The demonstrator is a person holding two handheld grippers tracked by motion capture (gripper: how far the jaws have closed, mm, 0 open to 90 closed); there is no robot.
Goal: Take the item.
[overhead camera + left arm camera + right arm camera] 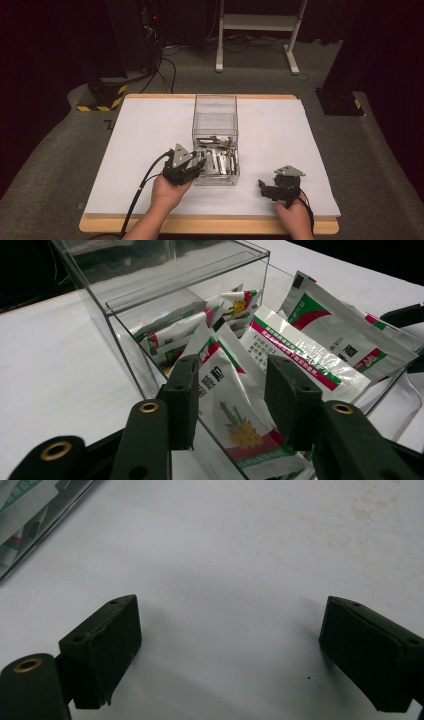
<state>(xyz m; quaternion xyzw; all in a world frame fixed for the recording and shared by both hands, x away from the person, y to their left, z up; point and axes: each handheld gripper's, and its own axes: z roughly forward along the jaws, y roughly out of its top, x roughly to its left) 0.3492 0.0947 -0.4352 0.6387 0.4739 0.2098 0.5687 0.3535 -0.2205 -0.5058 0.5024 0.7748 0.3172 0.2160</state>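
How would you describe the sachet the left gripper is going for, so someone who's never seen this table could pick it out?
Start at the clear plastic box in the middle of the white table; its near end is full of foil sachets. The one is the sachet standing tilted at the near wall, between the open jaws of the left gripper. Unlike its text-covered neighbours, it shows a yellow flower sprig above a pink and green band.

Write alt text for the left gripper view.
The left gripper reaches, jaws apart, into a clear plastic box at a white sachet printed with a yellow plant. More sachets with green and red stripes lean behind it, and the box stands on a white table.
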